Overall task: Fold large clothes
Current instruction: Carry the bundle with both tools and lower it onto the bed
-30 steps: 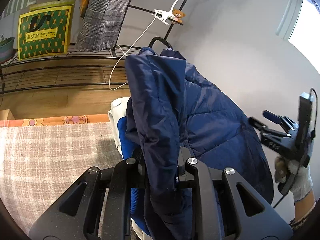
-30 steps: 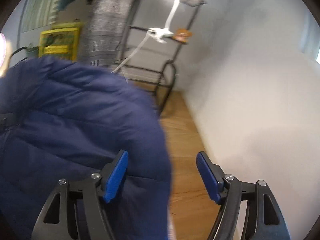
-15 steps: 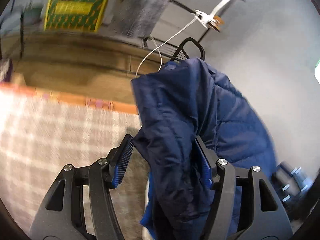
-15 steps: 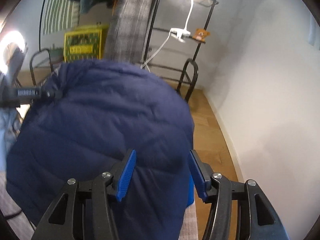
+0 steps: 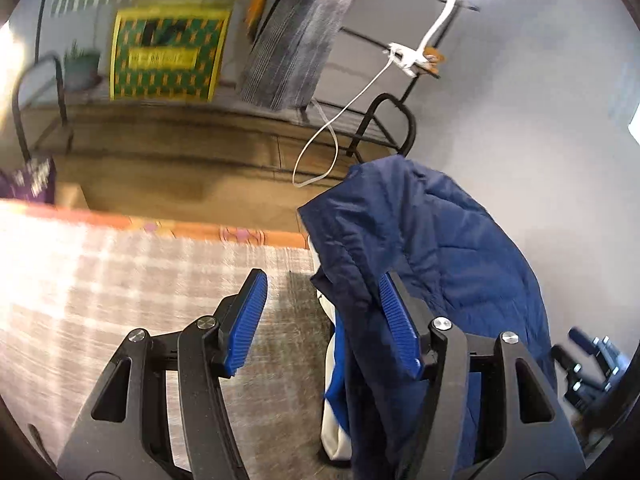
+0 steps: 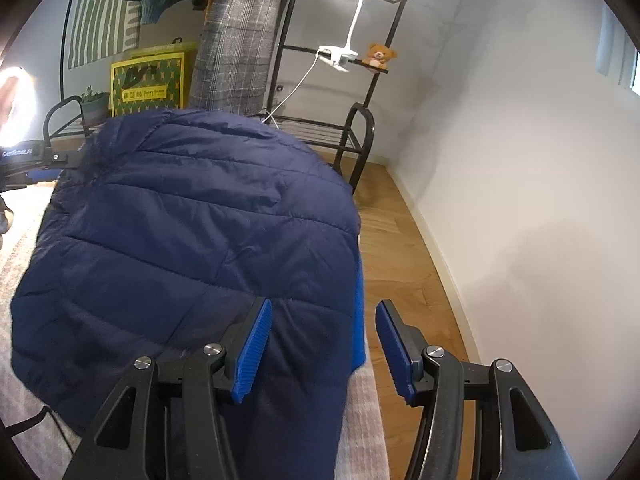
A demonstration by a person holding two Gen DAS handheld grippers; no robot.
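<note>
A navy quilted puffer jacket with a bright blue and white lining lies bunched on the plaid-covered surface, near its right edge. In the left wrist view the jacket rises in a fold and drapes over my left gripper's right finger. My left gripper is open, with nothing clamped between its pads. My right gripper is open over the jacket's near right edge, and its left pad rests on the fabric. The right gripper also shows at the right edge of the left wrist view.
A black metal rack with hanging clothes, a clip lamp and a teddy bear stands behind. A yellow-green bag and a potted plant sit on the low shelf. Wooden floor and a white wall lie to the right.
My left gripper let go of the jacket fold and opened wide. The jacket settled down onto the surface. My right gripper moved in over the jacket's edge and stays open.
</note>
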